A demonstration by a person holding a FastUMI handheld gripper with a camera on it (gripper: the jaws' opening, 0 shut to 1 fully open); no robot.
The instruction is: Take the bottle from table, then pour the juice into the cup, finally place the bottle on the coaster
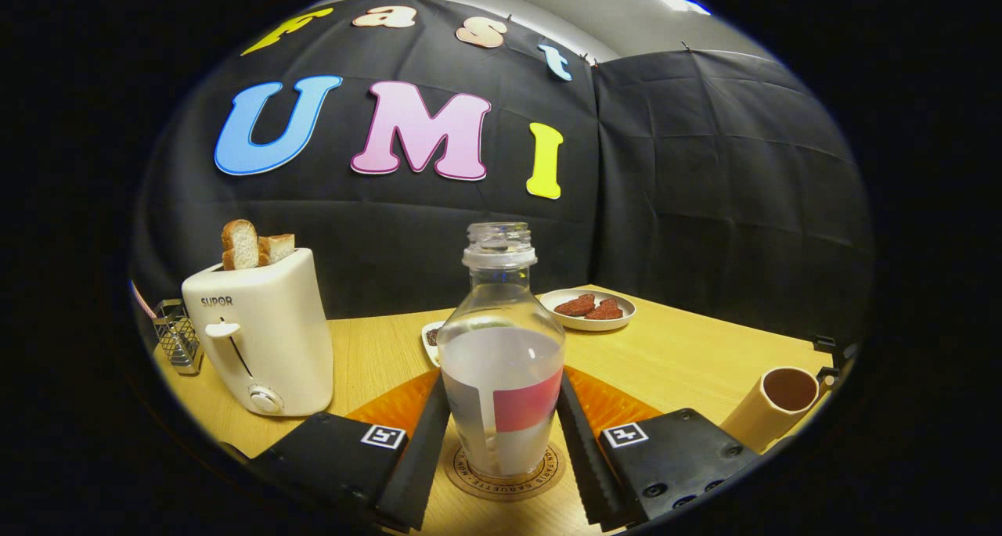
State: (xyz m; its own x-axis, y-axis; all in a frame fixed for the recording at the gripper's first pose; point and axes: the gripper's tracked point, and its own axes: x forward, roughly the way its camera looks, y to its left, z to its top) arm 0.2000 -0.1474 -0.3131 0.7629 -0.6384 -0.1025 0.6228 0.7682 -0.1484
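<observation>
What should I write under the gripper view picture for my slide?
Gripper fingers flank the bottle standing on the round coaster, with toaster and cup to either side.

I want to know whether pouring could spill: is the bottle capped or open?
Open. The bottle stands upright on the coaster between the jaws with its threaded neck bare and no cap on it.
</observation>
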